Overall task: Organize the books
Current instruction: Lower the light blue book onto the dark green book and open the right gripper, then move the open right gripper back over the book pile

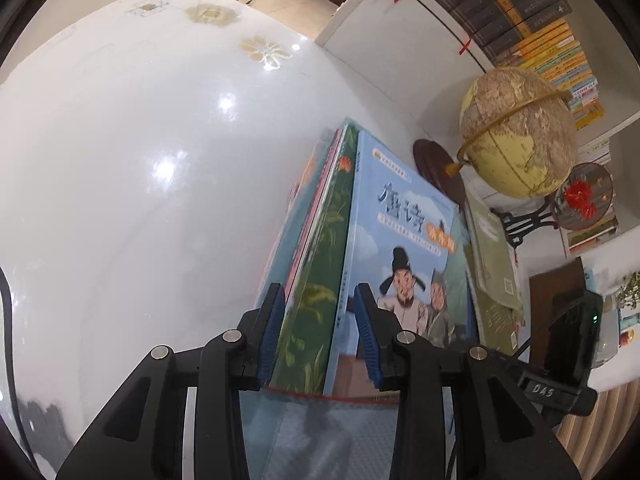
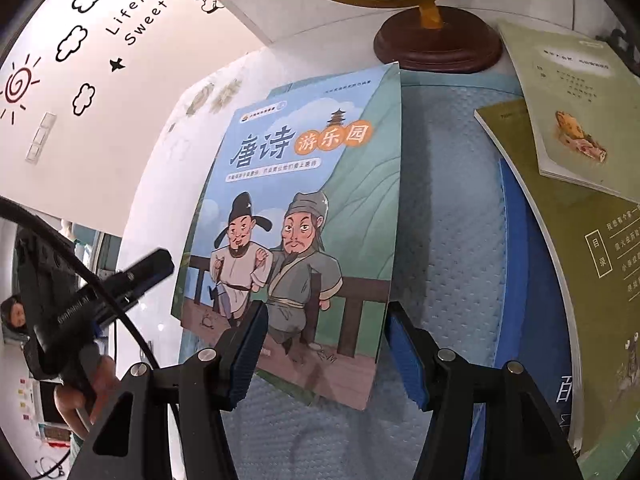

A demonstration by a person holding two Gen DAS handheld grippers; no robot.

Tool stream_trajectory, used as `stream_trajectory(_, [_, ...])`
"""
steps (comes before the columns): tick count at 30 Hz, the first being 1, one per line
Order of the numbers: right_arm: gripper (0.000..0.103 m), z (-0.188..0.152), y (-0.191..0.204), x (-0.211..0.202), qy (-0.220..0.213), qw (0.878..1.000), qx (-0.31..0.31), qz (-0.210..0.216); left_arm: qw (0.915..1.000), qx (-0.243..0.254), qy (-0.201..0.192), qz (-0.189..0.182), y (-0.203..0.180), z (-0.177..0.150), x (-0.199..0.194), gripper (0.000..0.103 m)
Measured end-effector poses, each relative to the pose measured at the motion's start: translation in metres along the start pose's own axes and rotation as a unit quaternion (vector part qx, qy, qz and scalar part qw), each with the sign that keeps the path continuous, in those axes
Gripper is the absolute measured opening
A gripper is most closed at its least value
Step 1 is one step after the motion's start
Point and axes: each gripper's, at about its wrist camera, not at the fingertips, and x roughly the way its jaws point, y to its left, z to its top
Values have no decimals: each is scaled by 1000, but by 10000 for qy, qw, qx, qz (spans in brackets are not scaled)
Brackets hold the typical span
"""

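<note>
Left gripper (image 1: pixel 320 336), bottom centre of the left wrist view: jaws part-closed, straddling the green leafy book (image 1: pixel 320 280) and thin pink books beside it; left pad looks to be touching, right pad showing a gap, so grip uncertain.

Right gripper (image 2: pixel 324 344), bottom centre of the right wrist view: jaws standing apart, bracketing the lower edge of the blue poetry picture book (image 2: pixel 296 208); pads not pressing, nothing held.

Handling, est.: picture book is thin, glossy, prob. light and slippery, cover flexing if pinched at a corner; take near spine or lower edge. It is sitting upright, mid-frame, on the blue mat (image 2: pixel 448 216).

Further: olive paperbacks (image 2: pixel 576 128) lying right; globe (image 1: pixel 516 132) behind, upper frame.

Hard to read: book bottoms are hidden by the jaws; pink book count unclear.
</note>
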Motion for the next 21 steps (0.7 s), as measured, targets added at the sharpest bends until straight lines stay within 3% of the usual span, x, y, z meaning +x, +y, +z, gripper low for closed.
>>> stream_trajectory(6, [60, 27, 4, 8, 35, 9998, 18, -201, 9992, 398, 88, 32, -18, 5, 16, 33])
stream_trajectory(11, [61, 14, 34, 18, 273, 9992, -204, -196, 9993, 361, 79, -56, -16, 2, 16, 37])
stream_trajectory(16, [63, 4, 62, 30, 255, 9955, -621, -662, 9993, 333, 146, 8, -9, -6, 10, 37])
stream_trajectory(21, [67, 7, 55, 33, 300, 9972, -496, -480, 9996, 271, 119, 28, -7, -10, 7, 37])
